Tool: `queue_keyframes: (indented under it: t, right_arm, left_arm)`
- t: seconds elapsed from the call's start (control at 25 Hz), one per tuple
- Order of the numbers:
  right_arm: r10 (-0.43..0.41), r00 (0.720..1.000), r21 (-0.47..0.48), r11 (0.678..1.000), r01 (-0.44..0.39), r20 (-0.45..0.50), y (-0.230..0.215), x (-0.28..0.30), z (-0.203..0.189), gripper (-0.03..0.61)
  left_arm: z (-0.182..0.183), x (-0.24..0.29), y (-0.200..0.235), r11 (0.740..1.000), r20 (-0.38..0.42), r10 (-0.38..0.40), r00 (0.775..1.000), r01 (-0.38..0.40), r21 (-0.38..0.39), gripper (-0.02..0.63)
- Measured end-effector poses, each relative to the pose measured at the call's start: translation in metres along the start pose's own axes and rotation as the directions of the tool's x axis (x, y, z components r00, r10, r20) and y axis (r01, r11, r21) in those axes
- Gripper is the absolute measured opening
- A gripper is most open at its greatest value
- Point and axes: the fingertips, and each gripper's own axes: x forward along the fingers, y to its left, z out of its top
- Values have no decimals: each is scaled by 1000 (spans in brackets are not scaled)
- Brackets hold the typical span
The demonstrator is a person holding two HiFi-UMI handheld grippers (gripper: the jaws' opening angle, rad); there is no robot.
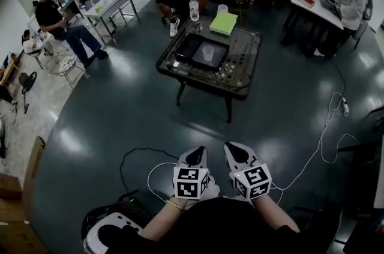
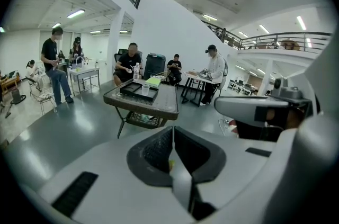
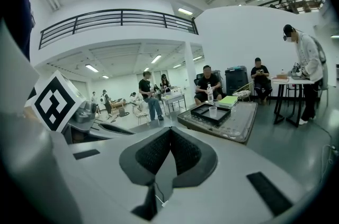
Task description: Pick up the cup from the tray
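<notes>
A clear plastic cup (image 1: 208,53) stands in a black tray (image 1: 191,47) on a low glass-topped table (image 1: 240,75), far ahead of me. Both grippers are held close to my body, well short of the table. My left gripper (image 1: 195,157) is shut with nothing in it, and so is my right gripper (image 1: 237,152) beside it. The left gripper view shows the cup (image 2: 145,89) and the tray (image 2: 131,90) small in the distance. They appear the same way in the right gripper view, the cup (image 3: 213,111) standing in the tray (image 3: 202,113).
A water bottle (image 1: 194,8), a green book (image 1: 224,23) and a second cup (image 1: 222,9) stand at the table's far end. People sit around the room at desks. White cables (image 1: 333,127) trail over the dark floor at the right; a black cable (image 1: 138,154) lies near my feet.
</notes>
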Motion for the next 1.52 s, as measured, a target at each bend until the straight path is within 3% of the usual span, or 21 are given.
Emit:
queue_keyframes:
  t: [0.52,0.92,1.52]
  right_arm:
    - [-17,1000,14,1000,17,1,-22,66,24,12]
    - [-35,998,26,999,36,-50,-52,92,30,12]
    - [28,997,-7,1000,-28,-73,-145,184,83,12]
  left_arm:
    - [39,48,48,1000,-13,-27,1000,27,5,20]
    - [58,85,65,1000,-31,-19,999,18,-23,20]
    - [136,184,95,998,0,3,1000,-3,-55,20]
